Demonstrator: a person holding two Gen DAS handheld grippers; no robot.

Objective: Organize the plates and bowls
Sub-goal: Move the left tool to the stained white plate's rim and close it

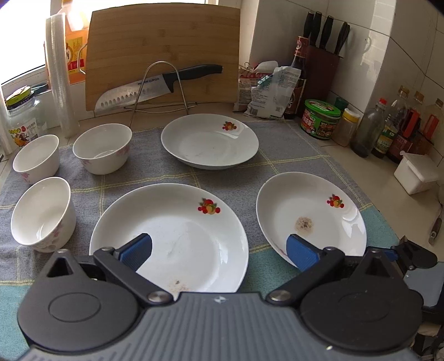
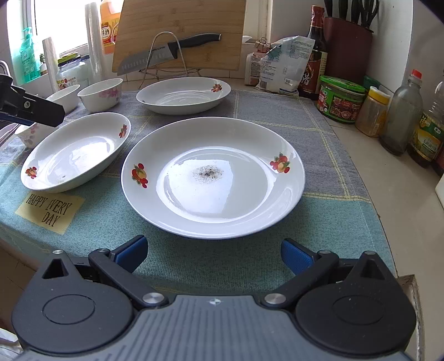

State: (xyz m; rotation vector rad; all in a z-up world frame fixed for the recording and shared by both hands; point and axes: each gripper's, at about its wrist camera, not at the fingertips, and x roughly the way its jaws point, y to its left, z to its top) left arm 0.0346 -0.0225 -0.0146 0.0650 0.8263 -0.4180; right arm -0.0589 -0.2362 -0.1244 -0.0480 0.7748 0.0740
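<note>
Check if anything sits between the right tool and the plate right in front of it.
Nothing visible does. The right tool is open, and only bare cloth lies between it and the near rim of the plate.

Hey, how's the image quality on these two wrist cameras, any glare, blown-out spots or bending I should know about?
Left wrist view: the window at top left is blown out, and the wall tiles curve from fisheye bending. Right wrist view: a bright square of glare sits in the nearest plate, around its dark speckled stain, and the window is washed out too. Both stay reasonably sharp, with dark corners.
</note>
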